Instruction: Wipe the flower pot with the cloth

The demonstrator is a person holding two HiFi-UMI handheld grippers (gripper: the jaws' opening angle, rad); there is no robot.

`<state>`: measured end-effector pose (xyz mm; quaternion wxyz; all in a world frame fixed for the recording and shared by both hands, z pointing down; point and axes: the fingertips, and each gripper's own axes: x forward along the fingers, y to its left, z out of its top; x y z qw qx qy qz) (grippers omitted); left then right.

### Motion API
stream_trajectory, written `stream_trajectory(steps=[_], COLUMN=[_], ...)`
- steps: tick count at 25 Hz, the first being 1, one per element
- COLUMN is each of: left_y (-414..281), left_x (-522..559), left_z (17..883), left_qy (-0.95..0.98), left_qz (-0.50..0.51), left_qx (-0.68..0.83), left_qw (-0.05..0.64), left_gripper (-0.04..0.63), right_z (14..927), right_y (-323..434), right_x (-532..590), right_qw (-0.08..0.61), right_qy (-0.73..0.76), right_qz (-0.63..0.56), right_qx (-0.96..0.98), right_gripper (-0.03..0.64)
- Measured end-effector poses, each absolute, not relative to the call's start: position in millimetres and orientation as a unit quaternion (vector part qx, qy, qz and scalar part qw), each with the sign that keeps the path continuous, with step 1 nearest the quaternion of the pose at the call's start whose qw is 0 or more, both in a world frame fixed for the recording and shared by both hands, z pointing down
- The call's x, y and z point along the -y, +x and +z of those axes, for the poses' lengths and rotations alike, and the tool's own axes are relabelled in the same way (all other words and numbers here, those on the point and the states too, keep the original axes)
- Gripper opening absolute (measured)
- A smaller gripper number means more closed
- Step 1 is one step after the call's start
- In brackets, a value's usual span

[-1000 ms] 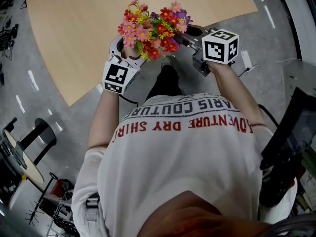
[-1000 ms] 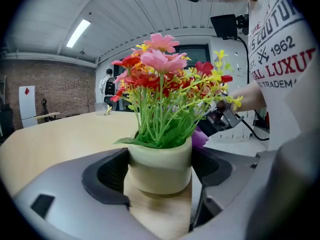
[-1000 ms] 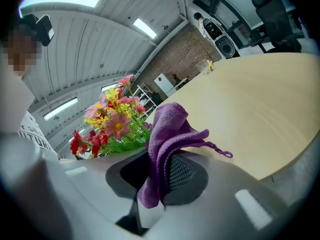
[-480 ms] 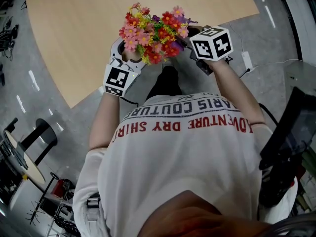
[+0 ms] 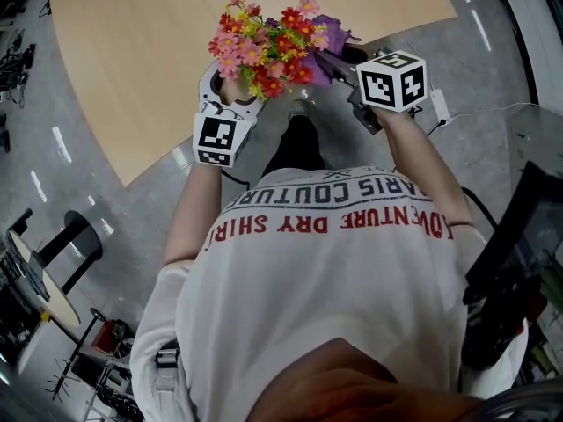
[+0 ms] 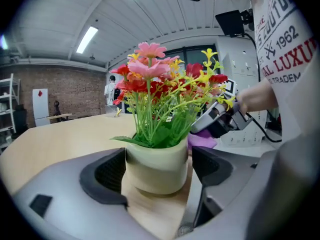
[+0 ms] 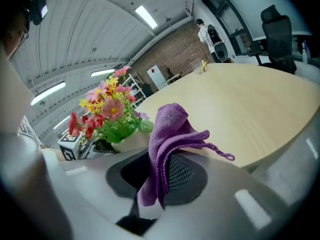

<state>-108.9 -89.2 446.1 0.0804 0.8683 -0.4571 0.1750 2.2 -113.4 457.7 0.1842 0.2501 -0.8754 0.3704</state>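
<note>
A pale green flower pot with red, pink and yellow flowers stands on the wooden table's near edge. My left gripper has its jaws around the pot, one pad on each side, and holds it. In the head view the left gripper sits under the flowers' left side. My right gripper is shut on a purple cloth that folds up over its jaws. The cloth lies close against the flowers' right side, beside the pot.
The table runs far ahead of both grippers. A black office chair stands beyond it. The person's body fills the near half of the head view, with grey floor around, a small round table at left and black equipment at right.
The right gripper has shifted in towards the flowers and the purple cloth now shows beside them. The flowers and left gripper have tipped slightly up the picture.
</note>
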Motion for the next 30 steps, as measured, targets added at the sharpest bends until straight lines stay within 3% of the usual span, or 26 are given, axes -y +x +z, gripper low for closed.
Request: stream_trajectory(steps=[17,30], left_y=[-97.6,-107.9], left_x=[73.9,87.5], left_z=[444.8,451.2], left_qy=[0.707,0.695], left_qz=[0.175,0.173], left_qx=[0.676,0.691], left_qw=[0.113,0.103], left_gripper=[0.407,0.407], right_z=[431.6,433.5], right_y=[76.4,78.5], right_x=[33.9,31.5], right_qw=[0.154,0.155], right_qy=[0.297,0.297], right_qz=[0.374,0.374], right_qx=[0.865,0.865], right_gripper=[0.046,0.046])
